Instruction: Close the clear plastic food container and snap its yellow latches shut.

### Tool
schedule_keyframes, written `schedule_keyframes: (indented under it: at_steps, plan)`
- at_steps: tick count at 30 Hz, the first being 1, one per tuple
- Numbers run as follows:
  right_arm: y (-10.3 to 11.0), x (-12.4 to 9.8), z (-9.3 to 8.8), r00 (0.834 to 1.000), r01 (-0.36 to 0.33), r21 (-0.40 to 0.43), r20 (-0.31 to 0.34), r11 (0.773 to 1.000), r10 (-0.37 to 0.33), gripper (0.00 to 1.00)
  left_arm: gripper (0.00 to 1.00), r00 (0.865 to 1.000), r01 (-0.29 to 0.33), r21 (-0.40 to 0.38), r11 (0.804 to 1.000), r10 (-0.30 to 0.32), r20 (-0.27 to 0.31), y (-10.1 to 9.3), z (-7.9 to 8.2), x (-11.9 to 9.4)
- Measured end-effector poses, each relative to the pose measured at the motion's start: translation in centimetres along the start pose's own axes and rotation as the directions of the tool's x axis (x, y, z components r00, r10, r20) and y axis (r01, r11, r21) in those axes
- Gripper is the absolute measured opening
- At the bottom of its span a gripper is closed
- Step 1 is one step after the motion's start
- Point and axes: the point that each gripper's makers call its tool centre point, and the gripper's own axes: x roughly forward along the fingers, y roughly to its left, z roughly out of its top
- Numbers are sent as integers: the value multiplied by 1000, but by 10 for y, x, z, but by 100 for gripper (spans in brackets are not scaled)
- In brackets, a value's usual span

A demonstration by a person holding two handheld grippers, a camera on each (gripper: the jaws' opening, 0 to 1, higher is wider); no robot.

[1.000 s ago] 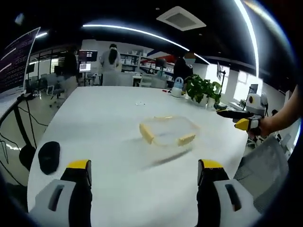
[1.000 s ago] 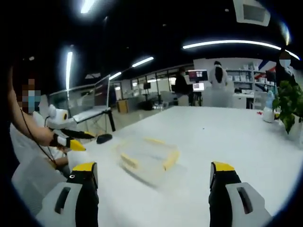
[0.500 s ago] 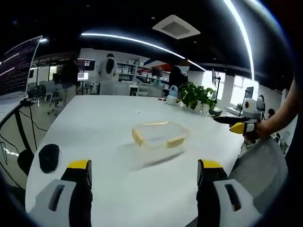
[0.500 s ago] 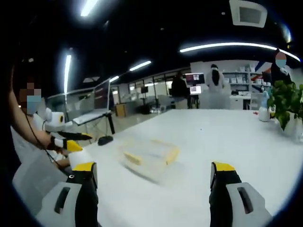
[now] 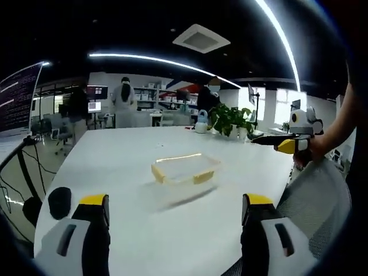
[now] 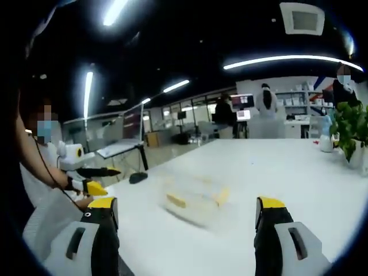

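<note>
A clear plastic food container [image 5: 183, 168] with yellow latches [image 5: 203, 176] along its sides sits near the middle of a large white table [image 5: 115, 149], well apart from both grippers. It looks light, thin-walled and smooth, so it would probably slide if pushed from one side; pressing down at the latches seems the safest hold. Whether its lid is seated is too blurred to tell. The left gripper [image 5: 174, 208] and the right gripper [image 6: 187, 208] both hang above the table edge, jaws spread wide, holding nothing. Potted plants [image 5: 229, 119] stand at the far edge.
</note>
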Motion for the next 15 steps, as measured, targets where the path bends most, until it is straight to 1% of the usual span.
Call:
schedule_keyframes:
  at_steps: [4,5,8,11,15]
  plan:
    - [0,-1,-5,1000,6,9,-20,1000,-6,100,96,1000,1,4,1000,-1,-6,1,-2,-4]
    - [-1,0,-7,1000,5,1,-25,1000,-5,100,96,1000,0,2,1000,0,-10,2,-2,-4]
    - [0,0,-7,1000,5,3,-30,1000,-5,100,95,1000,-1,3,1000,1,-20,3,-5,-5]
    - [-1,0,-13,999,7,8,-48,1000,-6,100,94,1000,-1,3,1000,1,-22,2,-5,-6]
    - [0,1,-13,999,4,4,-50,1000,-4,100,94,1000,2,2,1000,-2,-15,-1,-2,-6]
